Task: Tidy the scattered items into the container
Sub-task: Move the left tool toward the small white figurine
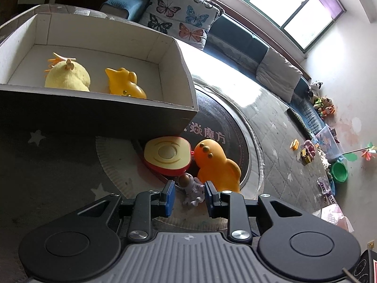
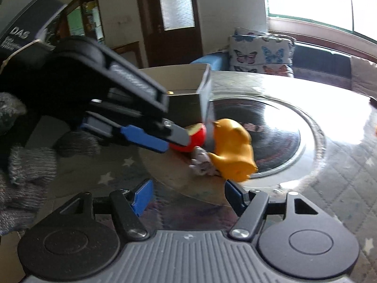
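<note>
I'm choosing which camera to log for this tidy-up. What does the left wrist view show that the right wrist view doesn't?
Only the left wrist view looks inside the box: a fluffy yellow chick and a yellow toy lie there.

Only the right wrist view shows the left gripper from outside, and a gloved hand holding it.

Both show the red apple toy, the orange duck and the small astronaut figure outside the box.

A big box [image 1: 94,115] with white inside walls holds a fluffy yellow chick [image 1: 67,76] and a yellow duck [image 1: 124,83]. Just outside it lie a red and cream toy [image 1: 165,154], an orange duck [image 1: 216,162] and a tiny astronaut [image 1: 190,188], close together.
</note>
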A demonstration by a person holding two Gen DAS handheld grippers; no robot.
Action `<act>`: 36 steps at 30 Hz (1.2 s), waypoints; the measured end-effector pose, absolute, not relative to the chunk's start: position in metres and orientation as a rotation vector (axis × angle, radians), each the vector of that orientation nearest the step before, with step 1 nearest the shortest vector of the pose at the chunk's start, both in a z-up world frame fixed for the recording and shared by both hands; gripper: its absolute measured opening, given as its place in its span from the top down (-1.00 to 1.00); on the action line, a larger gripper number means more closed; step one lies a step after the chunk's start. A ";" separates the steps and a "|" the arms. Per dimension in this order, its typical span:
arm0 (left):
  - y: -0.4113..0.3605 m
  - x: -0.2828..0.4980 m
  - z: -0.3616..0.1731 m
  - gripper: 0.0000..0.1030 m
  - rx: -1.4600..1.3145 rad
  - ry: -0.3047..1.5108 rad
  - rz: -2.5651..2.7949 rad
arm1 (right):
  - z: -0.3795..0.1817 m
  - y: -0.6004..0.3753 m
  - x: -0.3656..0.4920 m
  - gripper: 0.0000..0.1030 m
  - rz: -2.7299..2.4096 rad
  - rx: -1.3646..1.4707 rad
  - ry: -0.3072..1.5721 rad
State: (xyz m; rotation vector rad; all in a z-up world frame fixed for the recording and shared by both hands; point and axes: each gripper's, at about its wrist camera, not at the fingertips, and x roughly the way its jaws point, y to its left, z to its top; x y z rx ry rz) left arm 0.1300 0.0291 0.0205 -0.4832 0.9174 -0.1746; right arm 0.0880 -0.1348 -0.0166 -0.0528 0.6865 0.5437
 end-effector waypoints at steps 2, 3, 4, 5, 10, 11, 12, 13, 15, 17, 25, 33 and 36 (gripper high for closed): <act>0.030 0.131 0.020 0.42 -0.488 0.918 -0.172 | -0.017 -0.128 0.090 -0.35 0.560 -0.061 0.687; 0.031 0.131 0.020 0.42 -0.491 0.918 -0.170 | -0.017 -0.125 0.091 -0.35 0.565 -0.066 0.689; 0.032 0.131 0.020 0.42 -0.494 0.918 -0.169 | -0.019 -0.123 0.094 -0.34 0.566 -0.072 0.693; 0.033 0.131 0.020 0.42 -0.499 0.918 -0.168 | -0.021 -0.120 0.096 -0.34 0.566 -0.078 0.698; 0.035 0.133 0.018 0.42 -0.510 0.922 -0.169 | -0.026 -0.119 0.103 -0.34 0.529 -0.072 0.709; 0.035 0.134 0.018 0.42 -0.512 0.925 -0.169 | -0.026 -0.120 0.104 -0.34 0.518 -0.067 0.708; 0.035 0.135 0.017 0.42 -0.515 0.926 -0.171 | -0.027 -0.122 0.105 -0.34 0.506 -0.062 0.707; 0.035 0.135 0.017 0.42 -0.519 0.927 -0.172 | -0.027 -0.123 0.106 -0.34 0.497 -0.059 0.707; 0.035 0.136 0.016 0.42 -0.525 0.930 -0.174 | -0.028 -0.123 0.107 -0.34 0.487 -0.060 0.709; 0.035 0.138 0.015 0.42 -0.531 0.933 -0.177 | -0.028 -0.124 0.109 -0.34 0.477 -0.061 0.711; 0.033 0.145 0.011 0.42 -0.559 0.952 -0.179 | -0.029 -0.120 0.115 -0.19 0.492 -0.063 0.716; 0.034 0.152 0.006 0.42 -0.605 0.960 -0.154 | -0.029 -0.113 0.124 0.14 0.495 -0.062 0.722; 0.034 0.153 0.004 0.42 -0.605 0.966 -0.146 | -0.029 -0.114 0.124 0.41 0.497 -0.053 0.723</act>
